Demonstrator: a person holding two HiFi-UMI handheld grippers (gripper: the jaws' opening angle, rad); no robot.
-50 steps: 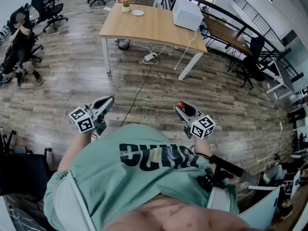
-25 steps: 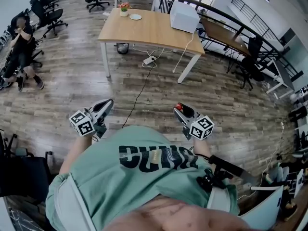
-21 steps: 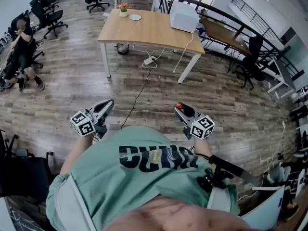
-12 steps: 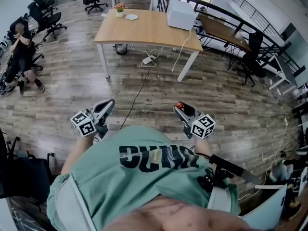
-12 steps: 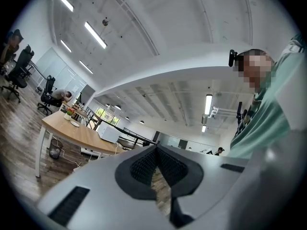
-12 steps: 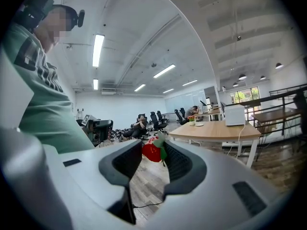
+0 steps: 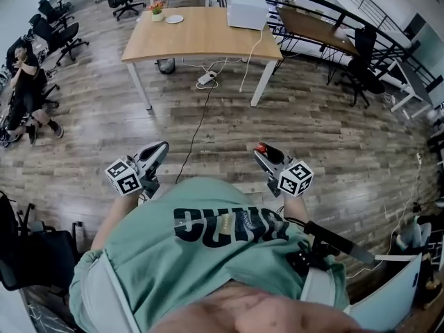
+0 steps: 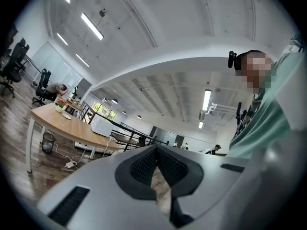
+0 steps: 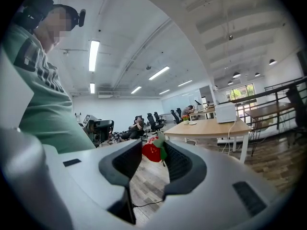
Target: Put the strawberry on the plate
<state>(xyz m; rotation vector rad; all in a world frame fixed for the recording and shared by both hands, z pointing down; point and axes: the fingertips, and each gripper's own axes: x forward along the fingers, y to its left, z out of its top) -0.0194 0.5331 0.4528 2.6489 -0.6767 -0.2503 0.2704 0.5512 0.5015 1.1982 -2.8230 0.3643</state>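
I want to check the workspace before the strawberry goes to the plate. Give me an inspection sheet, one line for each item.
Surface: wooden table, across the floor from the person, mostly bare.
Job's things: strawberry carried in a gripper; plate at the table's far left corner.
Clutter: flower pot beside the plate; white box at the far right corner.
Grippers: left hand-held gripper shut, nothing between its jaws; right hand-held gripper shut on the strawberry.
Cables: power strip under the table; black cable runs from it over the floor toward the person.
Surroundings: seated person at left; office chairs.
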